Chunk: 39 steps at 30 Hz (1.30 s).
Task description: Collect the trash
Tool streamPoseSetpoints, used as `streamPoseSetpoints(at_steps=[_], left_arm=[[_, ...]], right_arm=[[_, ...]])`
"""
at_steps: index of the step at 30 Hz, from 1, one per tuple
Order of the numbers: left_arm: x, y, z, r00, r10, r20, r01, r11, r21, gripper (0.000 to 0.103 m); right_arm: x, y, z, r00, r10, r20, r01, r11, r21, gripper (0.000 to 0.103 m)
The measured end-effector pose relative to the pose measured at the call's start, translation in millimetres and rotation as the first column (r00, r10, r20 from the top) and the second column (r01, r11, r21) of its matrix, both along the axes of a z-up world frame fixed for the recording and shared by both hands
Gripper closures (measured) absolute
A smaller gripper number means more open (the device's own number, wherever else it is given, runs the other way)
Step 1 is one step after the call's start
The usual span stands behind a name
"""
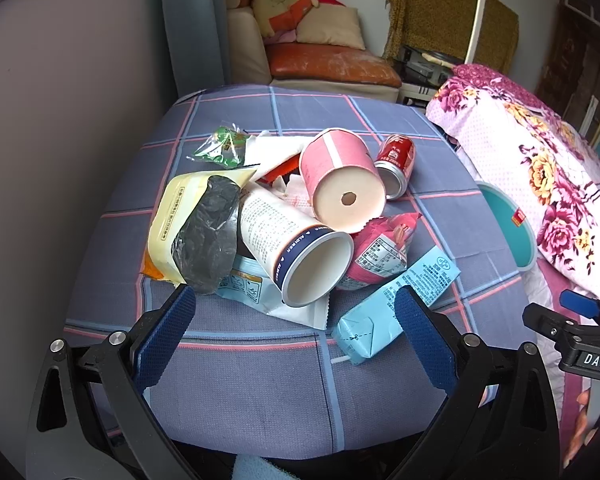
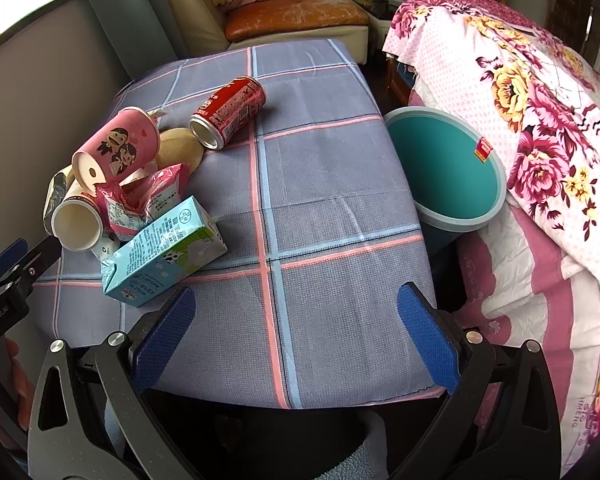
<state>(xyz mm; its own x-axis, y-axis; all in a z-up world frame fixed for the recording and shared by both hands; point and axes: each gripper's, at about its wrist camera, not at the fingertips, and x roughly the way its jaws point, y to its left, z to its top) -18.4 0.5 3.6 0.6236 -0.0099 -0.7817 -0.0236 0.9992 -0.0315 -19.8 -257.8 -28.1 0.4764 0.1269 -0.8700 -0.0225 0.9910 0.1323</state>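
Note:
A heap of trash lies on the checked tablecloth [image 1: 260, 380]: a white paper cup [image 1: 296, 248] on its side, a pink cup [image 1: 342, 178], a red can [image 1: 396, 164], a light blue milk carton [image 1: 396, 304], a pink wrapper [image 1: 380, 252], a yellow pouch [image 1: 176, 216] under a black bag [image 1: 208, 236], and a green wrapper [image 1: 222, 146]. My left gripper [image 1: 292, 312] is open just short of the white cup. My right gripper [image 2: 296, 312] is open over bare cloth, right of the carton [image 2: 164, 252], with the can [image 2: 230, 112] beyond. A teal bin [image 2: 444, 168] stands beside the table.
A floral quilt [image 2: 520, 120] piles up on the right, against the bin [image 1: 508, 228]. A sofa with an orange cushion [image 1: 328, 64] and pillows sits behind the table. A grey wall [image 1: 60, 120] runs along the left. A hand [image 2: 16, 384] holds the left gripper's handle.

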Motion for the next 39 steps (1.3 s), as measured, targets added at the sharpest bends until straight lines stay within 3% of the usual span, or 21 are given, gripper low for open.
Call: streamPoseSetpoints(at_steps=[28,39], left_arm=[[14,3,-3,0.999,-0.018,-0.043,0.016,0.999,-0.04,0.003],[52,-14,19,0.991,-0.111,-0.072,0.111,0.994,0.004,0.003]], right_arm=[[15,-2,-10,0.999,-0.001,-0.038,0.002,1.0,0.016,0.006],[40,-11,4,1.0,-0.009,-0.029,0.01,1.0,0.023,0.006]])
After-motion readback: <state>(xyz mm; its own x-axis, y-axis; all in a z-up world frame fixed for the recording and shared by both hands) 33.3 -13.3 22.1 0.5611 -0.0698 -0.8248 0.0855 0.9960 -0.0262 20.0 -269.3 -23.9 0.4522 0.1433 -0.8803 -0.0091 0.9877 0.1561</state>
